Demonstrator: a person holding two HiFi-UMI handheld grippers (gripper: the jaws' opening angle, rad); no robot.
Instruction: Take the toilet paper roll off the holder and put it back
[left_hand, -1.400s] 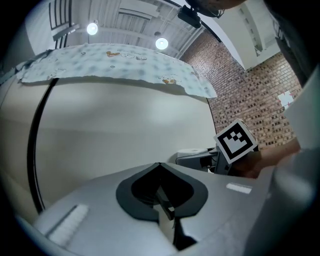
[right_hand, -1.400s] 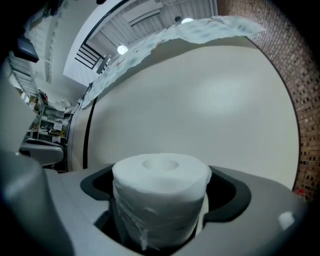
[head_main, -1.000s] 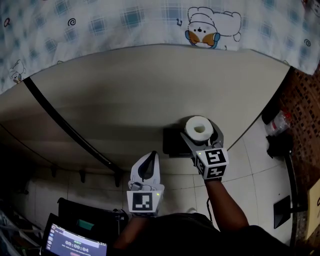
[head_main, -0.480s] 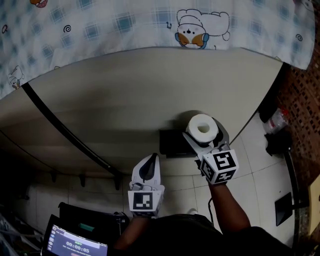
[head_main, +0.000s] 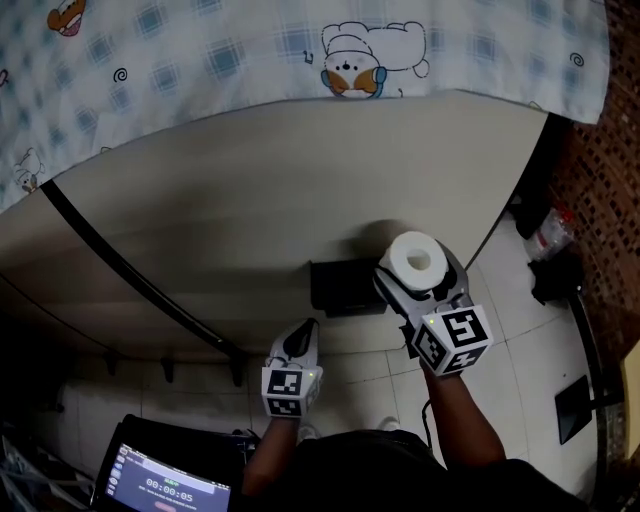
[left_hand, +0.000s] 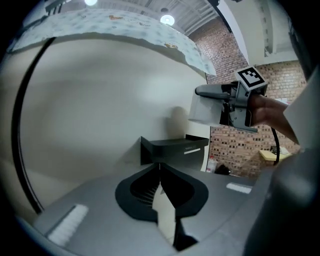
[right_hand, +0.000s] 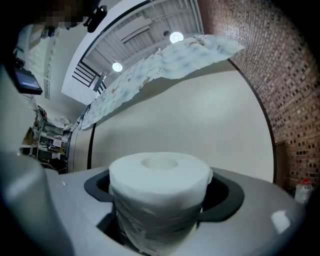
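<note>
My right gripper (head_main: 421, 281) is shut on the white toilet paper roll (head_main: 416, 259), which stands upright between its jaws with the core hole facing up. The roll (right_hand: 159, 192) fills the right gripper view, with the jaws on both its sides. It hangs just right of the black holder (head_main: 346, 287) on the beige wall, apart from it. In the left gripper view the holder (left_hand: 175, 149) sits ahead, with the roll (left_hand: 202, 110) to its upper right. My left gripper (head_main: 301, 333) is shut and empty, below and left of the holder.
A black strip (head_main: 130, 275) runs diagonally across the beige wall. A patterned cloth (head_main: 300, 50) hangs over the wall's top. A screen (head_main: 165, 487) is at the bottom left. A brick wall, a bottle (head_main: 552, 228) and dark gear lie to the right on the tiled floor.
My right gripper has carried the roll to the right, away from the holder. The left gripper has dropped slightly lower in the view and stays shut.
</note>
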